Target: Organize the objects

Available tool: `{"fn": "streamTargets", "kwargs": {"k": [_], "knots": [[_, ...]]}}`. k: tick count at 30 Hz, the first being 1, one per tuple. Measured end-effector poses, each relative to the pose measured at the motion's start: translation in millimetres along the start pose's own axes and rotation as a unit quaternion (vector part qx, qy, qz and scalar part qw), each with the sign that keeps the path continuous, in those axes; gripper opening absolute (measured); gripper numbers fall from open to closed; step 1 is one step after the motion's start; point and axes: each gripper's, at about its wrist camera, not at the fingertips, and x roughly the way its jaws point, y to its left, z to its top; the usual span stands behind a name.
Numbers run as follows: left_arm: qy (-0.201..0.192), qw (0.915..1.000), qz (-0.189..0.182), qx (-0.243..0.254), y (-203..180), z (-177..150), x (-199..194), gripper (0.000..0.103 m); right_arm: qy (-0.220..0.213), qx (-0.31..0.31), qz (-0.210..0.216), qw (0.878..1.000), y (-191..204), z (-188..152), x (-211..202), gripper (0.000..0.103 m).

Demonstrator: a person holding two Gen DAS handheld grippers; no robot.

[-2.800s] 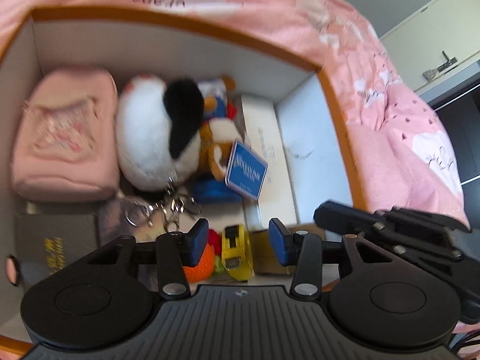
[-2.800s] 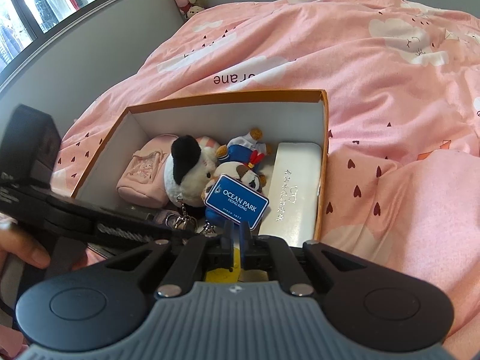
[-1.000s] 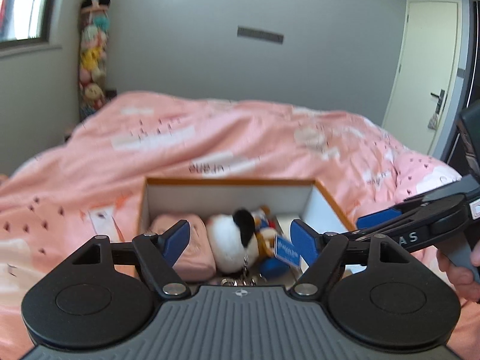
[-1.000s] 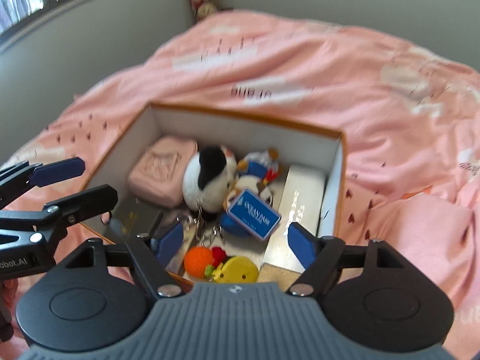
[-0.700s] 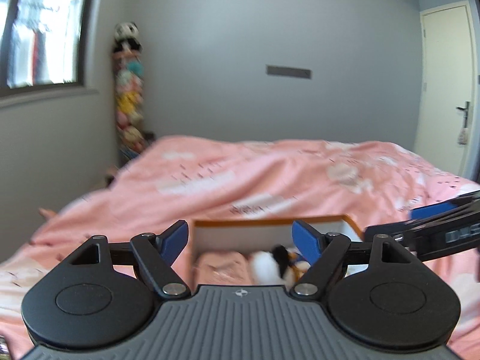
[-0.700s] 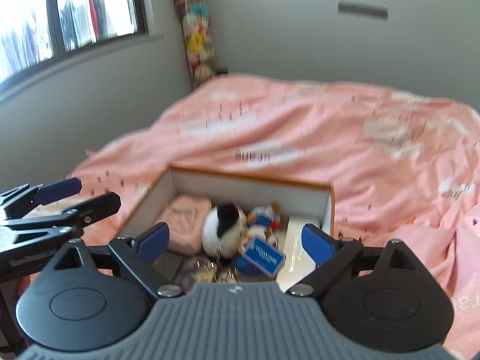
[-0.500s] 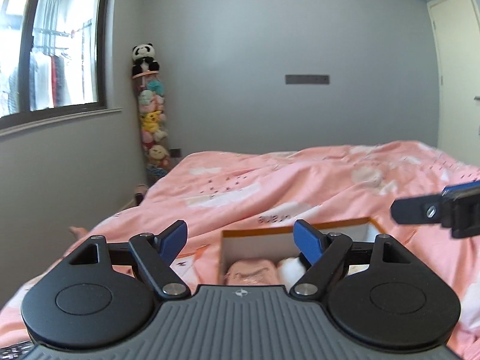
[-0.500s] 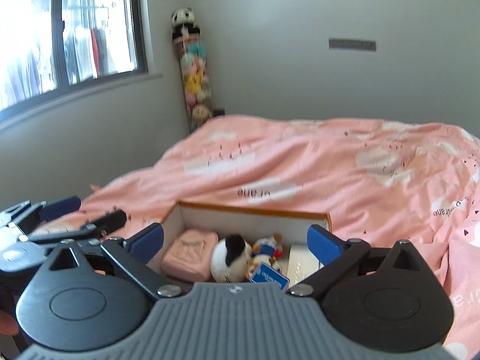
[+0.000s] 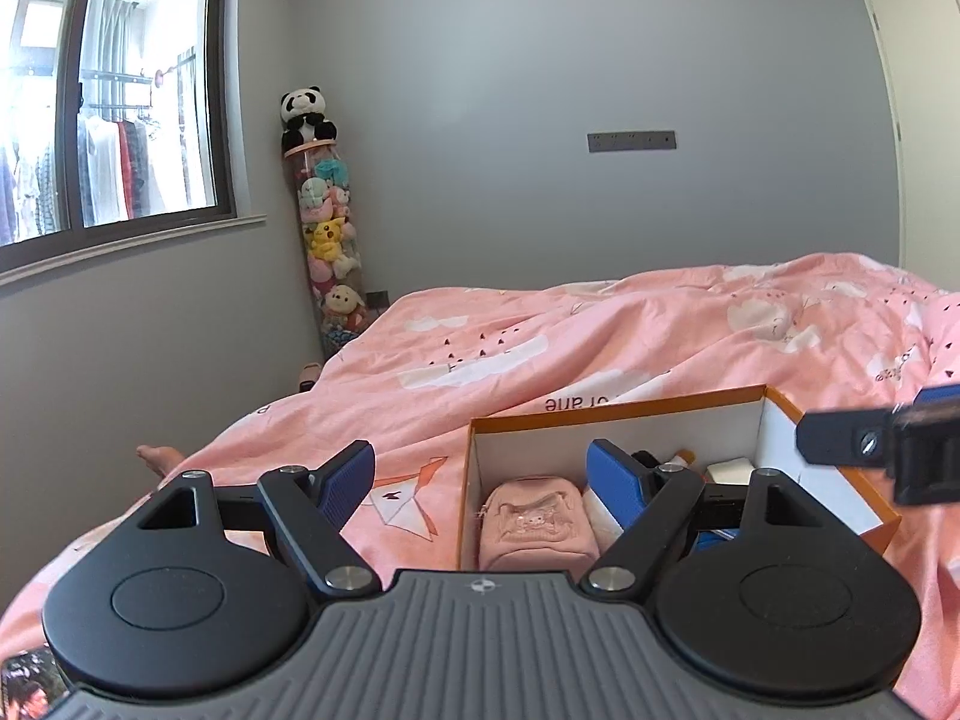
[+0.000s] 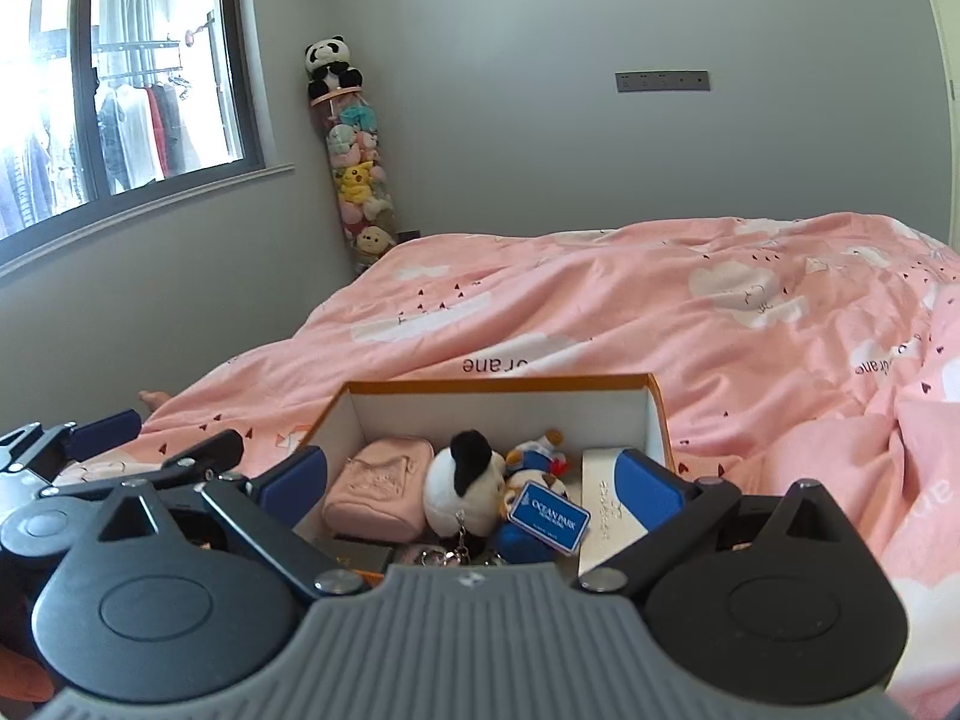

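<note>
1. A grey-walled bedroom: a window sits in the left wall, and a tall clear tube of plush toys stands in the corner with a panda plush perched on top.
2. A bed covered by a pink duvet with white cloud prints fills the middle of both views.
3. An open cardboard box, orange outside and white inside, rests on the duvet near the cameras.
4. Inside the box, along its left wall, lies a pink pouch; just right of it is a round white plush with a black patch, touching a small sailor-dressed plush.
5. A blue "OCEAN PARK" tag leans over those toys, and metal keyrings lie below them.
6. A long white case lies along the right wall of the box; a dark flat item at the near left edge is mostly hidden, possibly a small box.
7. The left gripper hovers above the near left corner of the box, jaws spread wide and holding nothing.
8. The right gripper hangs over the near side of the box, jaws likewise wide apart and empty.
</note>
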Motion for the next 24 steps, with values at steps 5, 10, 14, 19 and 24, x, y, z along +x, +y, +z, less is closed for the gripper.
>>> {"fn": "streamTargets", "kwargs": {"k": [5,10,14,19,24], "knots": [[-0.004,0.9995,-0.029,-0.011,2.3,-6.2,-5.0,0.093,0.008,-0.041,-0.024,0.999,2.7,-17.4,8.0,0.102],[-0.002,0.9995,-0.031,-0.005,-1.2,-9.9,-4.2,0.093,0.008,-0.061,-0.033,0.998,2.0,-28.7,11.1,0.102],[0.005,0.9992,-0.039,-0.005,-2.9,-12.1,-4.3,0.093,0.014,-0.063,-0.030,0.997,0.4,-33.7,13.9,0.102],[0.015,0.9995,-0.029,-0.004,-3.6,-14.6,-2.2,0.093,0.020,-0.058,-0.025,0.998,-0.6,-37.0,15.2,0.102],[0.041,0.9986,-0.026,-0.020,0.6,-16.1,1.7,0.093,0.021,-0.054,-0.025,0.998,-0.9,-37.3,14.9,0.102]]}}
